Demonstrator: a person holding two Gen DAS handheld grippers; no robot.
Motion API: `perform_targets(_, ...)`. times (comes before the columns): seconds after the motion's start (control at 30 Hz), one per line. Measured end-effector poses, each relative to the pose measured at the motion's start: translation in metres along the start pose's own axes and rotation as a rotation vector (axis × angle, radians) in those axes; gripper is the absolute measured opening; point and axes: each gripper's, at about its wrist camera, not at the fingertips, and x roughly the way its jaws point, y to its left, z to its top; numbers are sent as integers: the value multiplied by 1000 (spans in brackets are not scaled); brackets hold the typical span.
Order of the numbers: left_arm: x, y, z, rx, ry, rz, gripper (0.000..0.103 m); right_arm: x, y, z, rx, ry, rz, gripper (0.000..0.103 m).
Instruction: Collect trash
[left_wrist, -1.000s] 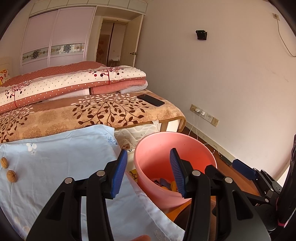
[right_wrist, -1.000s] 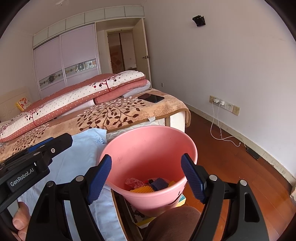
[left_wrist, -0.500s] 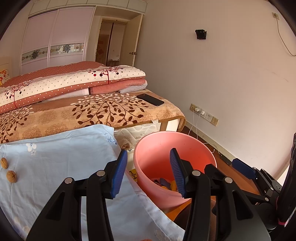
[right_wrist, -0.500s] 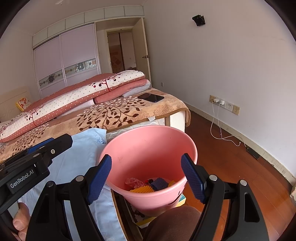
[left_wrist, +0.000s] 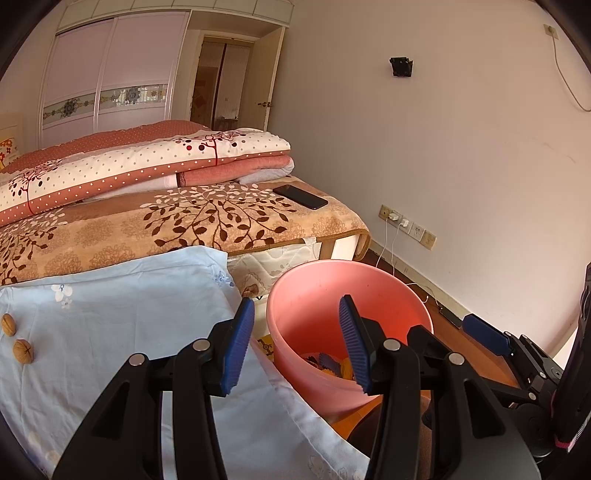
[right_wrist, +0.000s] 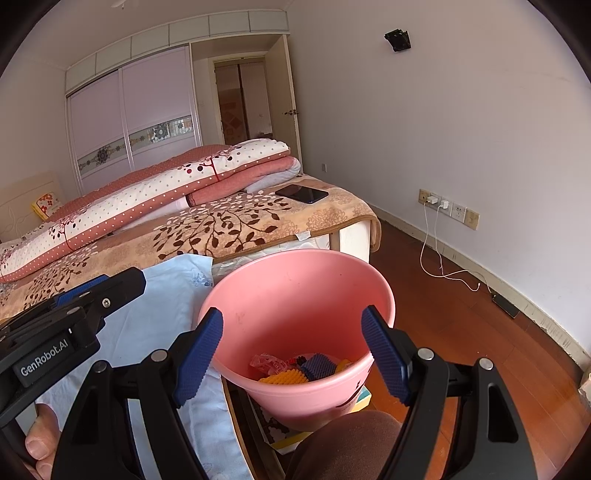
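Here, in the left wrist view, the left gripper (left_wrist: 295, 345) hangs spread and empty over the near rim of the pink bucket (left_wrist: 314, 291); 2 walnuts (left_wrist: 16, 338) lie on the light blue cloth (left_wrist: 122, 306) well left of that bucket. In the right wrist view, the right gripper (right_wrist: 291, 354) is spread wide, empty, above the bucket, whose bottom holds colourful trash scraps (right_wrist: 303, 369); a black phone (right_wrist: 301, 193) lies on the bed beyond.
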Motion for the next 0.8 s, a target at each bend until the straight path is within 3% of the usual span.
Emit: perform_targets(0.8, 5, 3, -5, 8, 28, -2, 48, 5, -2, -6, 6, 13, -4, 76)
